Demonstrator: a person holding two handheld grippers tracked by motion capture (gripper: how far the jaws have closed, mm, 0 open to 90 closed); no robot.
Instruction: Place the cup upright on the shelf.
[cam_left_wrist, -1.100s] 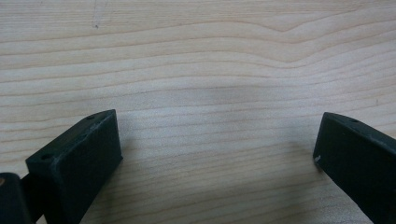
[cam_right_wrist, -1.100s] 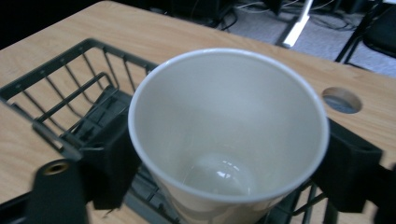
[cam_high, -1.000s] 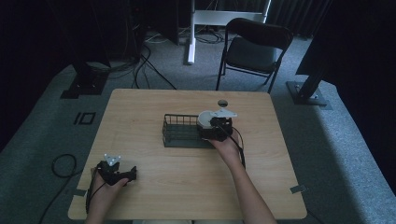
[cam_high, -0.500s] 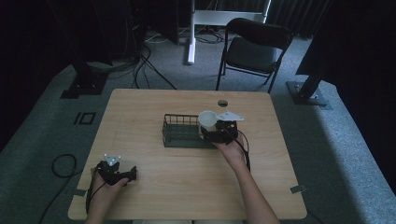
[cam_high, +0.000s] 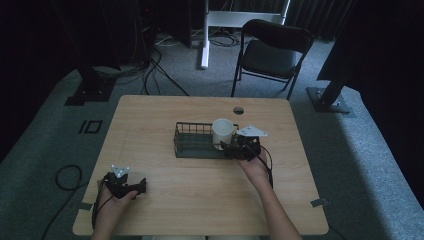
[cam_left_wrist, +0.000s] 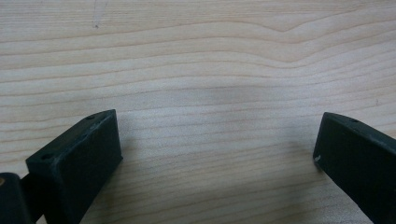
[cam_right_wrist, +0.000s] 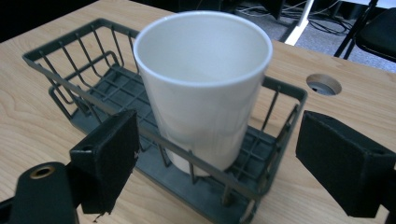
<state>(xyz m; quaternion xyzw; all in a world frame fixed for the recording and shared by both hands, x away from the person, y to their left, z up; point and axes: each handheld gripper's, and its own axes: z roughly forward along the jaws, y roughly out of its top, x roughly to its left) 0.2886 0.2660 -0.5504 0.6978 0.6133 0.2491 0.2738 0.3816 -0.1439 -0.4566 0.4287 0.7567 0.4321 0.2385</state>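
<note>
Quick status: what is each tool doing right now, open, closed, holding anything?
Left tool: open, empty, low over the bare wooden table.
Right tool: open, holding nothing; the white cup stands in the wire basket ahead of it.

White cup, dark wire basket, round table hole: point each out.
White cup (cam_right_wrist: 205, 88), right gripper view, outer wall.
Dark wire basket (cam_right_wrist: 70, 79), right gripper view, left rim.
Round table hole (cam_high: 238, 110), high view, centre.

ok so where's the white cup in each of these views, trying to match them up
High view: the white cup stands upright in the right end of the wire basket, mid-table, just left of the right gripper.
Left gripper view: the picture shows bare wood between two open jaws, with no cup in it.
Right gripper view: the cup is at centre, beyond the open jaws.
Shared landmark: the round cable hole in the tabletop.
</note>
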